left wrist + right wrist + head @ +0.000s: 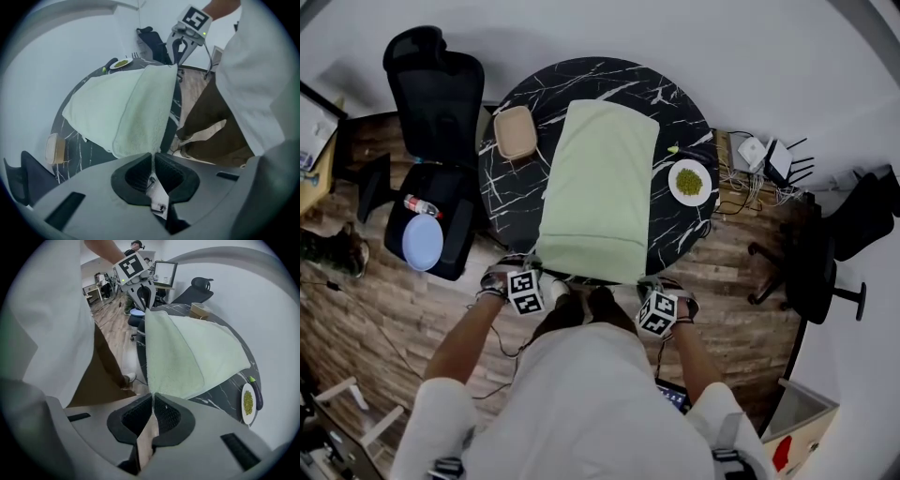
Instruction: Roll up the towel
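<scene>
You stand at a round black tabletop [680,230] with white streaks. The floor [384,309] is brown wood and the wall is white. A black chair [436,89] is on your left. The green towel [600,187] lies on the tabletop, with its long side running away from you. Your left gripper [153,155] squeezes its near left corner. Your right gripper [153,397] squeezes the near right corner.

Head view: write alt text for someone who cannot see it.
Seen from above, a person pinches the near corners of a pale green towel, one in the left gripper and one in the right gripper, both shut on it. The towel spreads across a round black marble table, between a tan box and a white plate.
</scene>
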`<state>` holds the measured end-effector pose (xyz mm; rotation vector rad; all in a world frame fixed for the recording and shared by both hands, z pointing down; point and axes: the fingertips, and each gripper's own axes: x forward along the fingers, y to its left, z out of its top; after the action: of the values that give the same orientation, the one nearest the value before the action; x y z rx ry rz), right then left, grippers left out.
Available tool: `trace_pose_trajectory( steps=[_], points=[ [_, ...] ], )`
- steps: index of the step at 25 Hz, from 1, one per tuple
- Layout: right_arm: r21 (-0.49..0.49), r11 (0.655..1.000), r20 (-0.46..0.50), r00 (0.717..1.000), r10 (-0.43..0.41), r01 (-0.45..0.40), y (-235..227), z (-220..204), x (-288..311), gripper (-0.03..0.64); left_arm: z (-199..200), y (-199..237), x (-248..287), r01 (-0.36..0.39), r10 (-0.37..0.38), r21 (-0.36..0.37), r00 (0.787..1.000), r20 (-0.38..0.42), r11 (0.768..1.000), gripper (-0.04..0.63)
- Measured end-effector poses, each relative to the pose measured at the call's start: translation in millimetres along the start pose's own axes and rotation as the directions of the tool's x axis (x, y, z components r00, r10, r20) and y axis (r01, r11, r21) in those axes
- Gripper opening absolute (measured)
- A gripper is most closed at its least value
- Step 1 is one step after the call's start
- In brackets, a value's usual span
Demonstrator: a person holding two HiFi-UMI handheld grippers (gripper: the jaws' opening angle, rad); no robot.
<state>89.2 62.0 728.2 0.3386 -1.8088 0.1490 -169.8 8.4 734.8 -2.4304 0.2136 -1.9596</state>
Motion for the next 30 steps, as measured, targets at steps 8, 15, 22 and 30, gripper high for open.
trace_pose_trajectory(
  steps=[8,15,22,30],
  points=[
    [0.055,0.968,-0.004,0.97,0.244,-0.243,63,-7,-30,0.009,-7,-64,-25,0.228,-0.225,0.085,0.973,-0.046,0.97,0.015],
    [0.195,0.964,0.136,0.978,0.158,-0.183,7,18,-59,0.009,15,-1,-34,0.151,-0.149,0.084,0.988,-0.033,0.985,0.015],
    [0.313,0.944,0.194,0.98,0.039,-0.099,-74,22,-61,0.009,32,84,-29,0.048,-0.047,0.042,0.999,-0.025,0.998,0.016],
    [0.355,0.935,0.107,0.994,-0.024,-0.016,-143,23,-19,0.011,39,136,-3,-0.064,0.062,-0.029,0.996,-0.069,0.998,0.017]
  ],
)
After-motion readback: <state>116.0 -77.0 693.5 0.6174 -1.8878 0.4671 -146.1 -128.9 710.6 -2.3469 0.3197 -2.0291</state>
